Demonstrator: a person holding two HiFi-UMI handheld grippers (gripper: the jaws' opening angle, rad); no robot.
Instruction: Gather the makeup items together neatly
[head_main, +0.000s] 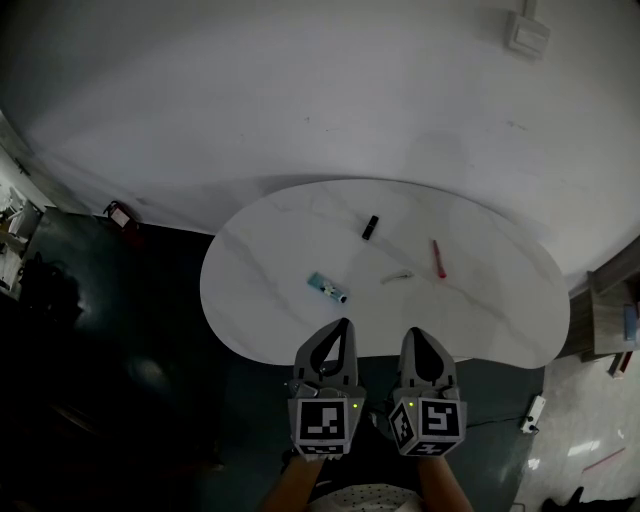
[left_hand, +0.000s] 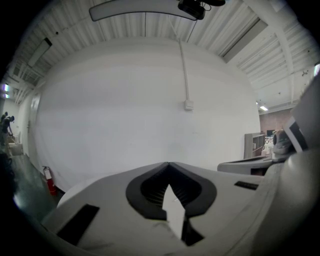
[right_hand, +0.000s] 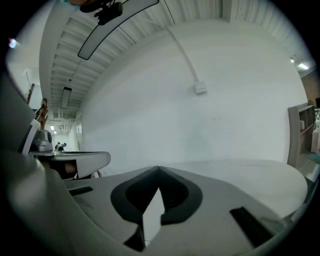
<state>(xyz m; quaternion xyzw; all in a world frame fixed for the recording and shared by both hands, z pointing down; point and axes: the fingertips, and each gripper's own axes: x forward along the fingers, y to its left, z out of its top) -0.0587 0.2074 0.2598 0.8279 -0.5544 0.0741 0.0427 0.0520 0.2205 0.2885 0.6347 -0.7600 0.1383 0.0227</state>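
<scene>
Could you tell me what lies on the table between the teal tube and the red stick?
In the head view, a small pale item lies between the teal tube and red stick.

Scattered on white table (head_main: 270, 265): black stick (head_main: 370, 227), red stick (head_main: 437, 258), teal tube (head_main: 327, 288), small pale piece (head_main: 397, 276). Over near table edge, left gripper (head_main: 345, 323) and right gripper (head_main: 415, 333) side by side, jaws together.

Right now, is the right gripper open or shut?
Shut and empty. In its own view the right gripper has its two jaw tips touching, with nothing held between them.
</scene>
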